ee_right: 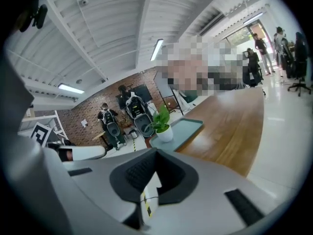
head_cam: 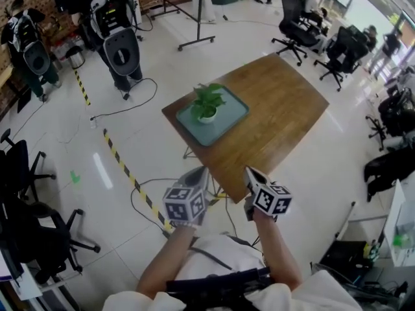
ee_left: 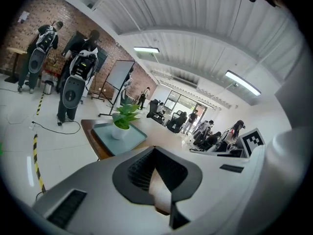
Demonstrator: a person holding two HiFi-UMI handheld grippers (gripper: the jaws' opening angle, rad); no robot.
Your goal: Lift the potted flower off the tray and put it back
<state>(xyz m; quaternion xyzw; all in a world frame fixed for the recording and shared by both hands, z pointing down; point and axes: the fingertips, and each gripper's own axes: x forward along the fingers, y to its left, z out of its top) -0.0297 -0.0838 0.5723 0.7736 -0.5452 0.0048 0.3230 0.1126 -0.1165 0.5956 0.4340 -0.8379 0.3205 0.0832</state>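
Head view: the potted flower (head_cam: 207, 103) stands upright on the teal tray (head_cam: 236, 113) on the wooden tabletop (head_cam: 285, 102). The left tongs (head_cam: 196, 175) and right tongs (head_cam: 250, 173) are clenched on nothing, well apart from the tray.

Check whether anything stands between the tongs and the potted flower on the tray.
Nothing visible does. The left tongs and right tongs hover off the near edge of the table, and only bare wood lies between them and the tray, where the potted flower stands alone.
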